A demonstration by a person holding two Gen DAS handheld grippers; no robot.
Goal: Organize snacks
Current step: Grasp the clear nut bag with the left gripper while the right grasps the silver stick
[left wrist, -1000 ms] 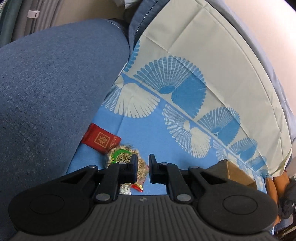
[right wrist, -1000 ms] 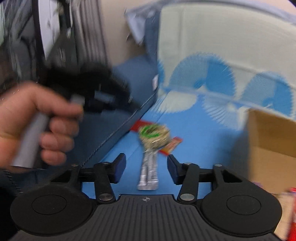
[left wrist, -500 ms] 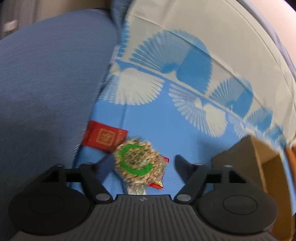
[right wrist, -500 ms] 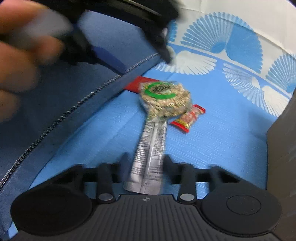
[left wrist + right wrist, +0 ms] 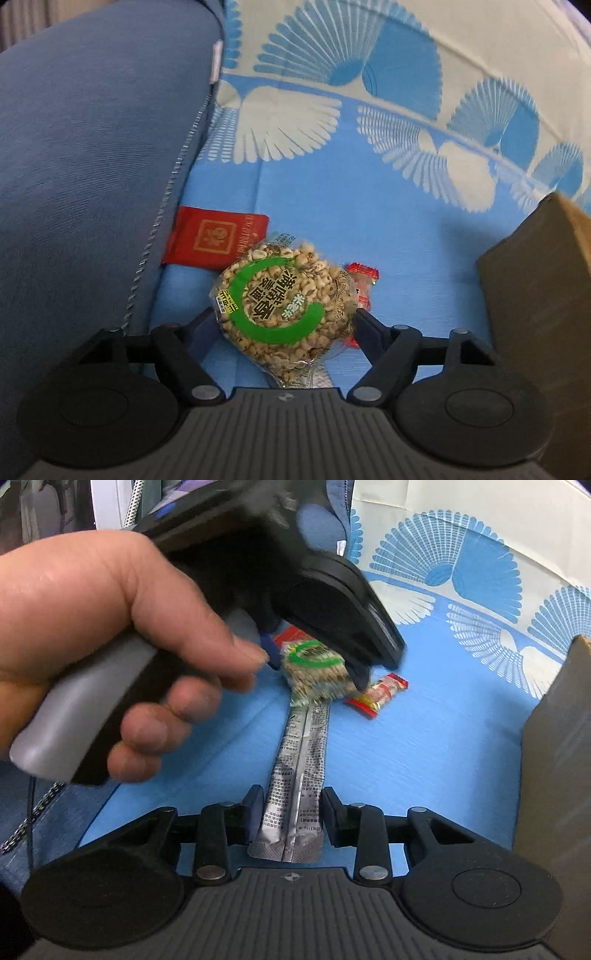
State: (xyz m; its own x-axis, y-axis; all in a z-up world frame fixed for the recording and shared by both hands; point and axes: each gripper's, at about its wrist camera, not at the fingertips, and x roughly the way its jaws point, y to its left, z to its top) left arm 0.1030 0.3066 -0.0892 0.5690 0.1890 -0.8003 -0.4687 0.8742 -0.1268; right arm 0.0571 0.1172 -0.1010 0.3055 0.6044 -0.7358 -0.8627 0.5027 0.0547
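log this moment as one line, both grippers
left gripper: open, jaws just closing slightly around grain cake pack | right gripper: jaws just closing, silver stick pack between, contact unclear

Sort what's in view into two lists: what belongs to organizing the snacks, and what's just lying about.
Job:
- puffed-grain snack pack, between the open left gripper
- silver stick packet, with the right gripper closing on it
- small red candy
- red packet
- cardboard box, probably the container

Lying about:
- patterned blue cloth
- blue cushion
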